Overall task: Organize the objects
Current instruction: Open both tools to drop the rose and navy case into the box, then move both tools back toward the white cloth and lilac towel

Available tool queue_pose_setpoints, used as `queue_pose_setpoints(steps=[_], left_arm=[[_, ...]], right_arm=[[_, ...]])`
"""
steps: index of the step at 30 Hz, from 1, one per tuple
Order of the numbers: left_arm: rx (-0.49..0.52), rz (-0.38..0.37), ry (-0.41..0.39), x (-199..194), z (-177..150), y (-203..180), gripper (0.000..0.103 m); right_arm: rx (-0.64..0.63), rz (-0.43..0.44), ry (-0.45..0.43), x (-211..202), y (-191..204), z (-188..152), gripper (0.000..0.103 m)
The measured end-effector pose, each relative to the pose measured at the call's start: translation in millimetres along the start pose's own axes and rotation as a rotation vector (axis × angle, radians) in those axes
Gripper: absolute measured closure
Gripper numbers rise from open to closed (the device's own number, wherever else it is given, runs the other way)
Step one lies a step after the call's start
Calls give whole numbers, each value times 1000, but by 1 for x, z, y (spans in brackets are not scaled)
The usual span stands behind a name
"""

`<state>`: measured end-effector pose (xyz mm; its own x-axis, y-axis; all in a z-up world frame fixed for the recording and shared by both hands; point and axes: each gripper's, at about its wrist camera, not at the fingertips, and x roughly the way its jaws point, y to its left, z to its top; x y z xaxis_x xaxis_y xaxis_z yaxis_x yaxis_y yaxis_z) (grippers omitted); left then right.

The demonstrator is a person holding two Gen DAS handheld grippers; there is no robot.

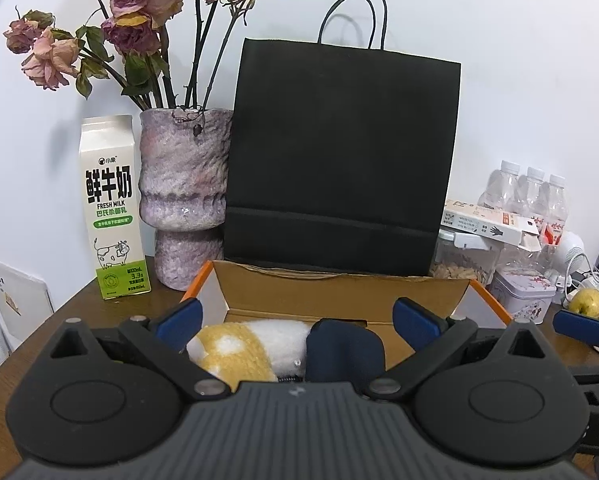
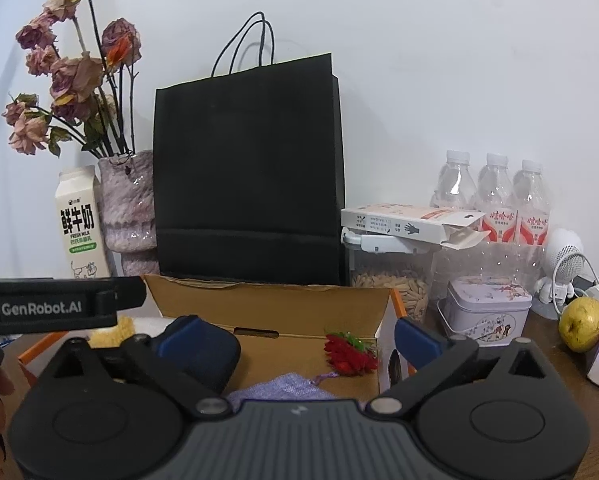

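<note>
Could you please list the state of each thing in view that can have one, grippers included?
Left gripper: open, nothing held.
Right gripper: open, nothing held.
Box: open, holding several items.
Bag: upright behind the box.
Milk carton: upright, closed.
Vase: upright, holding wilted roses.
Bottles: upright, capped.
Flat white carton: end flap open.

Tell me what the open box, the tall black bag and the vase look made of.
Open box: corrugated cardboard, matte brown inside, its back edge rough; orange trim outside.
Black bag: probably matte paper, given its stiff flat faces, crisp fold line and thin cord handles.
Vase: likely glazed ceramic or glass; mottled purple, bumpy, with small glossy highlights.
</note>
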<state>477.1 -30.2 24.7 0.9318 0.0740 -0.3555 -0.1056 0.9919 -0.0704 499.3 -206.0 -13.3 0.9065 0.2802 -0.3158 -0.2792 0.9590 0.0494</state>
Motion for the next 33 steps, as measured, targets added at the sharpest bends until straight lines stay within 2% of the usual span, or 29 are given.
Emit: queue_pose_setpoints(steps=[16, 33], left_arm=[[11, -11, 15, -19, -10, 5, 0], [8, -27, 19, -75, -33, 22, 0]], right_arm=[[-29, -11, 31, -23, 4, -6, 0], [-50, 9, 50, -82, 14, -25, 0]])
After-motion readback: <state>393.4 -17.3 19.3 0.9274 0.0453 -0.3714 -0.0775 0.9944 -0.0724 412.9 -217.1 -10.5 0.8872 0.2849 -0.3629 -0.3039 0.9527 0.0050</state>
